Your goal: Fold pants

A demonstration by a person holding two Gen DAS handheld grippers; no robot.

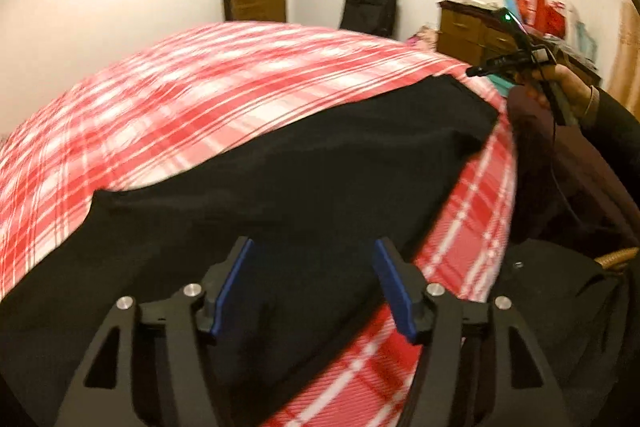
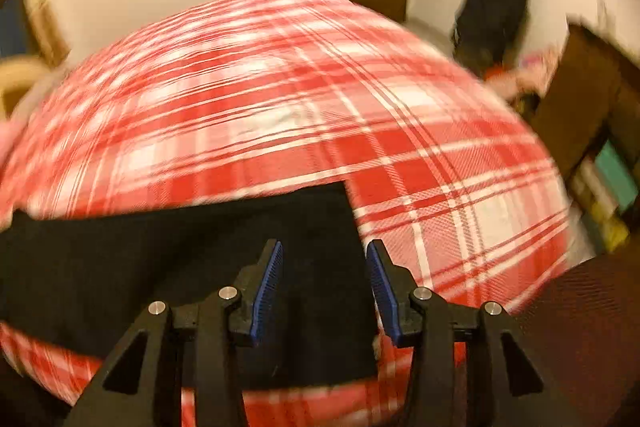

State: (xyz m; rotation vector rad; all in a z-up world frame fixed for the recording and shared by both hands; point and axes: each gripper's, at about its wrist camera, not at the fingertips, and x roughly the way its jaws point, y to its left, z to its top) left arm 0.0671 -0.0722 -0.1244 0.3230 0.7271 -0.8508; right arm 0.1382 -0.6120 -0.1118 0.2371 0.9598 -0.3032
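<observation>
Black pants (image 1: 280, 187) lie flat along the bed's (image 1: 200, 87) near edge (red plaid cover), both tools, left (image 1: 314, 283) and right (image 2: 324, 291), released above them.

The black pants (image 1: 280, 187) are cut off at the lower left of the left wrist view. In the right wrist view, the backpack (image 2: 494, 15) and shelf items (image 2: 608, 183) at right are smeared beyond recognition.

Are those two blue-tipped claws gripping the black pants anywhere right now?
No. The left gripper and right gripper are both open above the black fabric pants; nothing sits between their blue pads.
</observation>
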